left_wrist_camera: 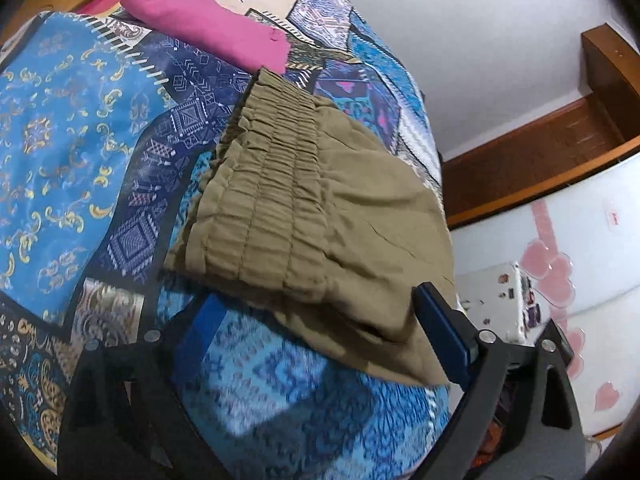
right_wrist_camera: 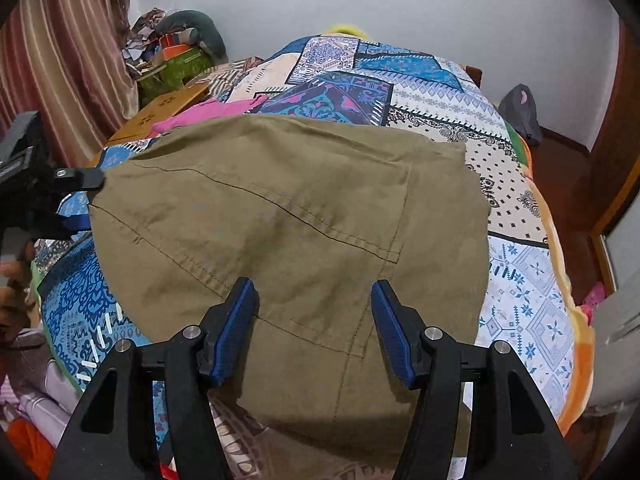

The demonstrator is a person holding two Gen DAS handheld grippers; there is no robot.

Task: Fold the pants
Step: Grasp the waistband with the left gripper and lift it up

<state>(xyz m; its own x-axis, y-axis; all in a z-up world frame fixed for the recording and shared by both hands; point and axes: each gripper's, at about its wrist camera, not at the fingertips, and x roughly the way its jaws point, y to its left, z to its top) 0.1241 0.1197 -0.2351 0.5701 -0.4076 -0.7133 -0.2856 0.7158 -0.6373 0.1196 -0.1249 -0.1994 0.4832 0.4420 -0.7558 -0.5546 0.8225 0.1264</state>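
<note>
The olive-khaki pants (left_wrist_camera: 320, 216) lie folded on the patterned bedspread (left_wrist_camera: 72, 152), elastic waistband toward the far side. My left gripper (left_wrist_camera: 320, 328) is open, its fingers either side of the near edge of the folded pants, holding nothing. In the right wrist view the pants (right_wrist_camera: 288, 220) fill the middle. My right gripper (right_wrist_camera: 314, 320) is open and hovers over their near part, empty. The left gripper also shows there at the pants' left edge (right_wrist_camera: 76, 184).
A folded pink garment (left_wrist_camera: 208, 20) lies beyond the pants, near a wooden board (right_wrist_camera: 160, 112). The bed's edge drops to a white floor and wooden trim (left_wrist_camera: 540, 160). Clutter and a curtain (right_wrist_camera: 68, 48) stand at the far left.
</note>
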